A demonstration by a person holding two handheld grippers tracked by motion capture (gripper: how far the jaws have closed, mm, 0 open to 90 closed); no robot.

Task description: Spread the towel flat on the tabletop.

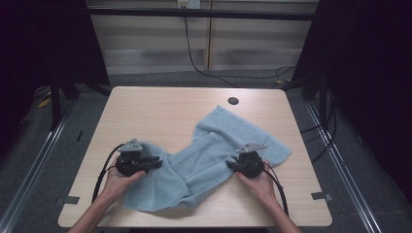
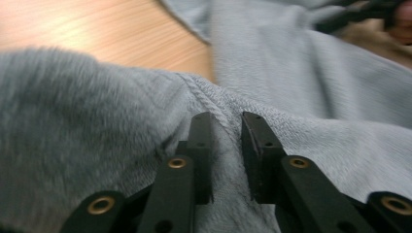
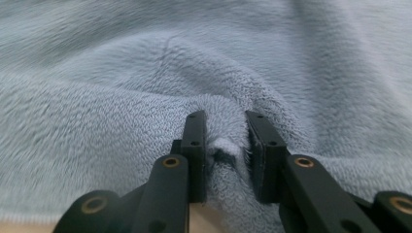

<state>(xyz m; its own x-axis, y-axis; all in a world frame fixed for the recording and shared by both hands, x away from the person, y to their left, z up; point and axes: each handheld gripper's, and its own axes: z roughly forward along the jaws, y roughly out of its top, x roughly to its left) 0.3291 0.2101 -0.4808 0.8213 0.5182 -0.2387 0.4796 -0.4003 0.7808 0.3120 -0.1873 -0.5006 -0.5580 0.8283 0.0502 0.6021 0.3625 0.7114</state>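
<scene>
A light blue towel [image 1: 214, 150] lies rumpled across the near half of the wooden table [image 1: 160, 107]. At the towel's left part, my left gripper [image 1: 158, 162] points right. In the left gripper view the gripper [image 2: 227, 121] has a raised fold with the towel's [image 2: 97, 126] stitched hem pinched between its jaws. My right gripper [image 1: 229, 165] comes in from the right and points left. In the right gripper view the gripper [image 3: 226, 121] holds a bunched ridge of the towel [image 3: 145, 73] squeezed between its jaws. A hand holds each gripper.
A round cable hole [image 1: 233, 101] sits near the table's far edge. Bare wood shows at the far left and far middle of the table. Black cables [image 1: 194, 58] run over the floor behind it, and metal rails flank both sides.
</scene>
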